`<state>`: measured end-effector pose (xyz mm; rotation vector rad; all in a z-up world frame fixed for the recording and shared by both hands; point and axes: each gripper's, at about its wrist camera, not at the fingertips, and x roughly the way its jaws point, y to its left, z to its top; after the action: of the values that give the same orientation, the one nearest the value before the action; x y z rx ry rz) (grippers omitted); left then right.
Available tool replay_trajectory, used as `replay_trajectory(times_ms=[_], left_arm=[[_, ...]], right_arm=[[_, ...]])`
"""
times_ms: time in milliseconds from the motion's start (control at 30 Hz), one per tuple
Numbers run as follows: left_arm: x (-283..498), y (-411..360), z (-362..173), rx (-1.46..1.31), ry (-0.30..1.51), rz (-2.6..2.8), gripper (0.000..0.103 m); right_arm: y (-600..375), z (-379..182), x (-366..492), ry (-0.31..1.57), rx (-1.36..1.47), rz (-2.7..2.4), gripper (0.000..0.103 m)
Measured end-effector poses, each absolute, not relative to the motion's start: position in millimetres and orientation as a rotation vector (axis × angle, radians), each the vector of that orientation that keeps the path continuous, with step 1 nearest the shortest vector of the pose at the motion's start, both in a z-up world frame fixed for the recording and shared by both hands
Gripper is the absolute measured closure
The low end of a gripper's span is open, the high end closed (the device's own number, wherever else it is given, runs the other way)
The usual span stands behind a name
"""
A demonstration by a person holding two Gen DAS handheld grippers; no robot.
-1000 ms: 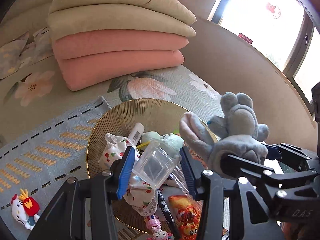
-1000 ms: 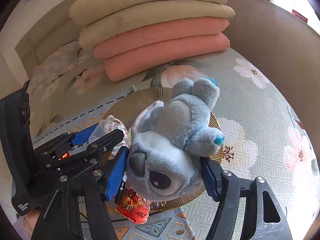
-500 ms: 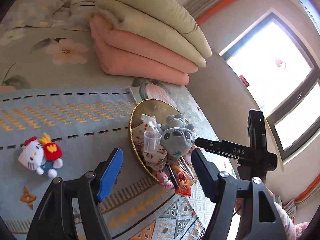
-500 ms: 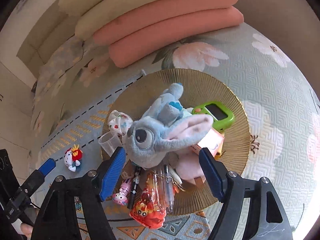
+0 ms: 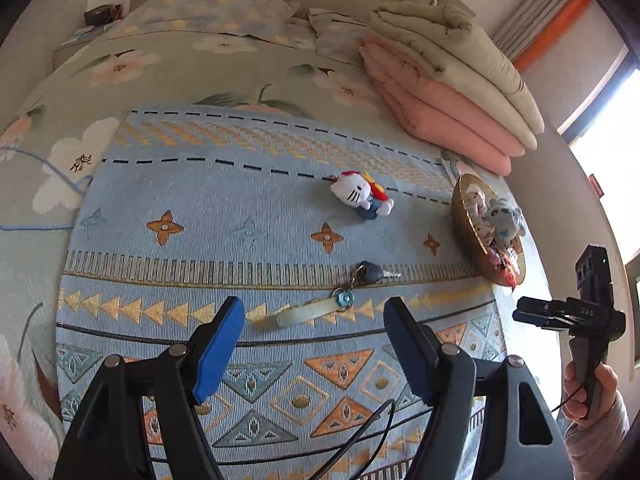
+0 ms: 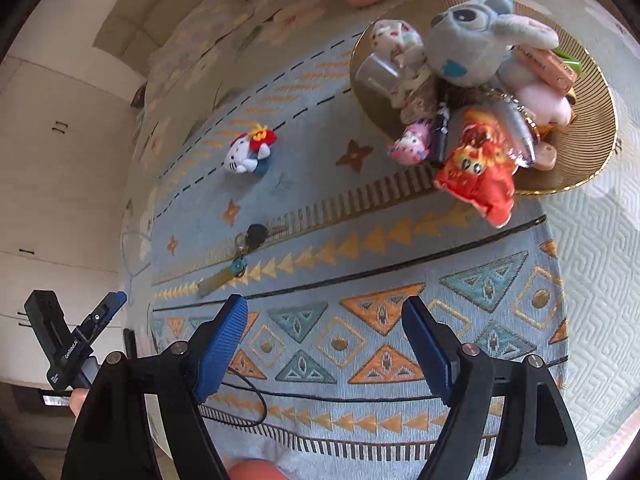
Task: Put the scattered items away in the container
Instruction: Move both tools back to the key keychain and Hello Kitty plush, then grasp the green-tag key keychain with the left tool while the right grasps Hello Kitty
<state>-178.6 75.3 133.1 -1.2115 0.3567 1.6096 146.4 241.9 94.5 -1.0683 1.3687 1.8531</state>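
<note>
A gold dish [image 6: 592, 128] [image 5: 464, 232] holds a grey plush [image 6: 472, 40] [image 5: 502, 216], a clear cup [image 6: 378, 74], a red packet [image 6: 480, 164] and several small items. A Hello Kitty plush [image 5: 362, 196] [image 6: 250, 152] and a key on a keychain [image 5: 352, 288] [image 6: 244, 248] lie on the blue patterned rug. My left gripper [image 5: 314, 336] is open and empty, just short of the keychain. My right gripper [image 6: 324, 344] is open and empty, back from the dish; it also shows in the left wrist view [image 5: 560, 312].
The rug [image 5: 200, 220] lies on a floral bedspread [image 5: 200, 68]. Folded pink and beige quilts [image 5: 452, 80] are stacked behind the dish. A black cable [image 6: 248, 396] trails over the rug's near edge. A curved board [image 5: 568, 216] runs along the right.
Both grippers let go of their items in the dish and pulled far back. The grey plush and the clear cup now lie in the dish. The left gripper now faces the keychain.
</note>
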Motion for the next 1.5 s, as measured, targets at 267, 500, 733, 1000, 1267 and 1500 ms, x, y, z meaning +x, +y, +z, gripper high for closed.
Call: replay_trajectory(times_ms=[267,500,733,1000,1267,1500], left_arm=[[-136.8,126.7,79.3,-1.054,0.590,1.544,0.033],[-118.8,158.2,48.3,-0.971,0.722,1.404,0.033],[-114.2,158.1,22.7,-0.935,0.752,1.438,0.034],[-104.6,165.9,11.7,-0.866,0.738,1.474,0.033],[-110.5,160.6,8.7,-0.884,0.602,1.548,0.033],[-118.0,156.6,14.0,-0.900,0.591,1.652,0.078]], right_arm=[[251.6,86.6,85.7,1.228,-1.171,1.917,0.024],[289.1,78.9,37.0,1.119,-1.189,2.006,0.024],[330.1,65.0,-30.6,1.001,-1.238,2.080,0.024],[334.2,14.4,-82.6,0.834,-1.373,2.048,0.024],[338.7,-3.7,-84.8,0.773,-1.292,2.023,0.037],[337.6,12.4,-62.1,0.872,-1.196,2.035,0.045]])
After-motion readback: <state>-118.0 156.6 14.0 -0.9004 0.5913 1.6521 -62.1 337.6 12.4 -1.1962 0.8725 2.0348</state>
